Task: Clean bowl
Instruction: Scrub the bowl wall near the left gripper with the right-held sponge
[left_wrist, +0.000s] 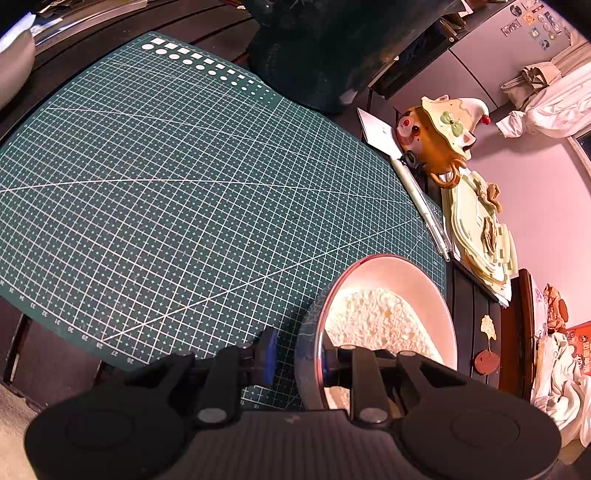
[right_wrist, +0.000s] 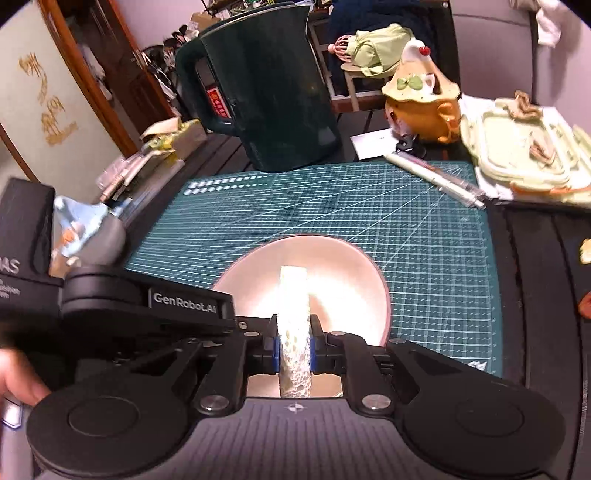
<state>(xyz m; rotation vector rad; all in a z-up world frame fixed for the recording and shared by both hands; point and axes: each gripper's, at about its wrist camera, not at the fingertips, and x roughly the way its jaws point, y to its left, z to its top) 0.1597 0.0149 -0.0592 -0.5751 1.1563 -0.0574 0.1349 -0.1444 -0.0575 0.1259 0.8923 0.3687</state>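
My right gripper (right_wrist: 293, 350) is clamped on a pale sponge (right_wrist: 293, 332), squeezed thin between the blue pads and reaching down into the bowl (right_wrist: 354, 258). My left gripper (left_wrist: 295, 354) pinches the bowl's near rim, one finger outside the wall, the other inside, jaws narrow around it. The bowl sits at the near edge of the green cutting mat (left_wrist: 184, 184).

Judging from this, the main risk is the bowl tipping or skating on the smooth mat if I press the sponge hard against the far wall while only one rim point is pinned. The sponge could also twist out of my pads, since I hold it by a narrow strip. Farther off, a pen (right_wrist: 436, 177) and a dark jug (right_wrist: 273, 92) stand well clear.

The bowl looks pinkish inside with a darker rim, glossy, no obvious grime; glare hides the bottom.
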